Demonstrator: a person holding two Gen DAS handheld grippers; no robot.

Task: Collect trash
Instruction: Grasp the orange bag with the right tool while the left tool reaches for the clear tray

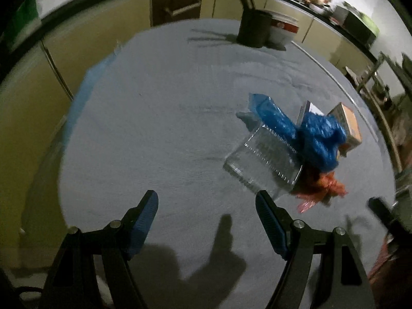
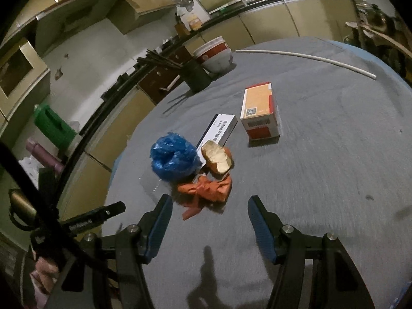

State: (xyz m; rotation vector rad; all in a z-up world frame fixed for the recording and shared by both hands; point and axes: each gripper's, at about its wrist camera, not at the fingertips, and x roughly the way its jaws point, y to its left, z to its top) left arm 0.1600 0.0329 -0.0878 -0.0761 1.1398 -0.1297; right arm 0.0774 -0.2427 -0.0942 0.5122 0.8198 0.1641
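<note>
— What was in front of you?

— A wide grey tabletop, with kitchen cabinets beyond its far edge. At the far side stood a dark container and, just beside it, a red-and-white bowl. A thin white rod lay along the far right.

— And the trash?

— Heaped together near the middle. Largest was an orange-and-white box, a little apart on the far right. To its left lay a flat white carton, then a crumpled blue plastic bag, with a bitten piece of bread resting against the carton. A clear plastic container lay on the bag's near left side, and an orange wrapper sat nearest to me.

— Your tools?

— My left hand-held gripper was open with nothing between its blue pads, its right finger close to the clear container. My right hand-held gripper was open too, empty, just short of the orange wrapper.
</note>
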